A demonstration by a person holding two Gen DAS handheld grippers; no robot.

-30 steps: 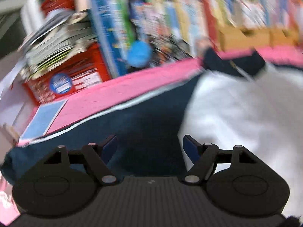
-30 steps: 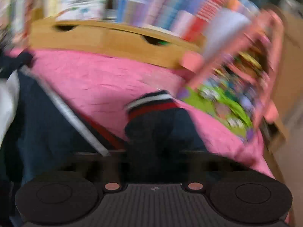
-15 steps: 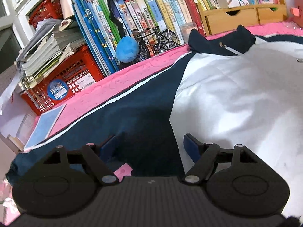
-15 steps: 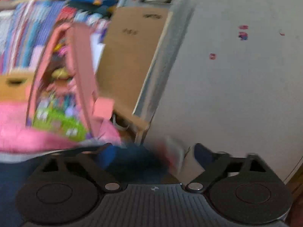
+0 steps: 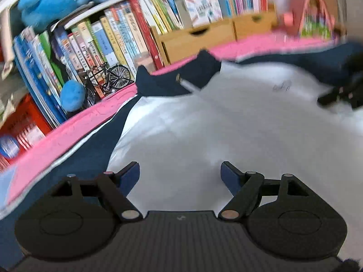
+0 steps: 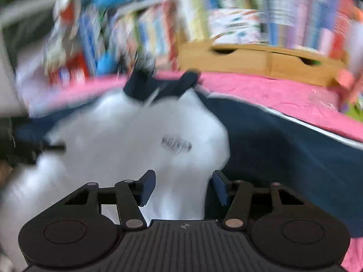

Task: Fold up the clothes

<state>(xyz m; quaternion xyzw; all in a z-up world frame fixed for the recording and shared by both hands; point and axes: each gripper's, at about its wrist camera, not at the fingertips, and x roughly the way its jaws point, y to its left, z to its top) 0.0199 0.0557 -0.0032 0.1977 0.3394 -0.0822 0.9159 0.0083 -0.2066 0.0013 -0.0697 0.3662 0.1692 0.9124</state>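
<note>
Pink bedding under a white-and-navy jacket, spread flat before a packed bookshelf.

Left claw hovers released over the jacket's white front, its blue pads wide apart with nothing gripped between them. Right claw is closing, its pads apart above the seam where white panel meets navy sleeve; no cloth is pinched, and that view is smeared by motion. Beyond the claws the navy collar lies at the jacket's far end, a small printed mark on the chest. Behind it stand a wooden drawer box, a model bicycle, a blue plush toy and a red crate against rows of books.
</note>
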